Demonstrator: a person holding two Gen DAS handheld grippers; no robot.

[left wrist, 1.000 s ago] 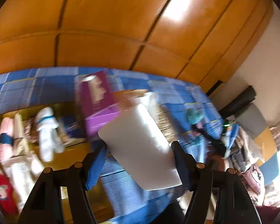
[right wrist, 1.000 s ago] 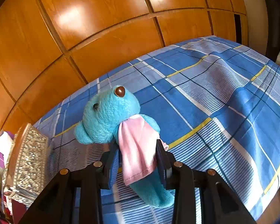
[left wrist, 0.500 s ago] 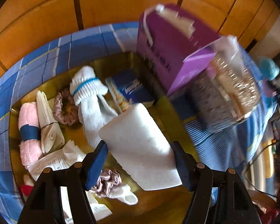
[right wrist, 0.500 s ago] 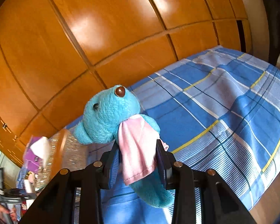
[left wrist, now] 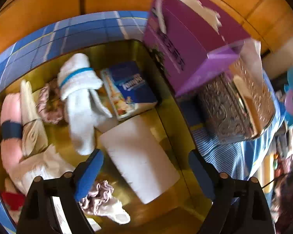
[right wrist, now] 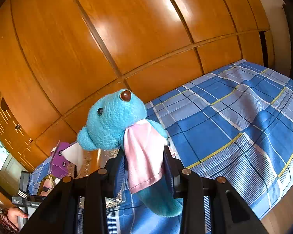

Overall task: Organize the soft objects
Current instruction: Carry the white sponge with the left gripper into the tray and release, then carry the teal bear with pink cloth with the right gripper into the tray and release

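Bedspread (left wrist: pixel 95 29): purple box (left wrist: pixel 187 39) beside tray (left wrist: pixel 166 120)

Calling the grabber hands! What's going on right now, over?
Left gripper opening, white sponge between its fingers, down in the gold tray. Right gripper shut on blue teddy. Nothing blocking.

Left wrist camera close above the gold tray (left wrist: pixel 171 117), looking steeply down, right wrist camera higher over the bed, looking across it, both seeing the purple box (left wrist: pixel 187 39) beside the tray
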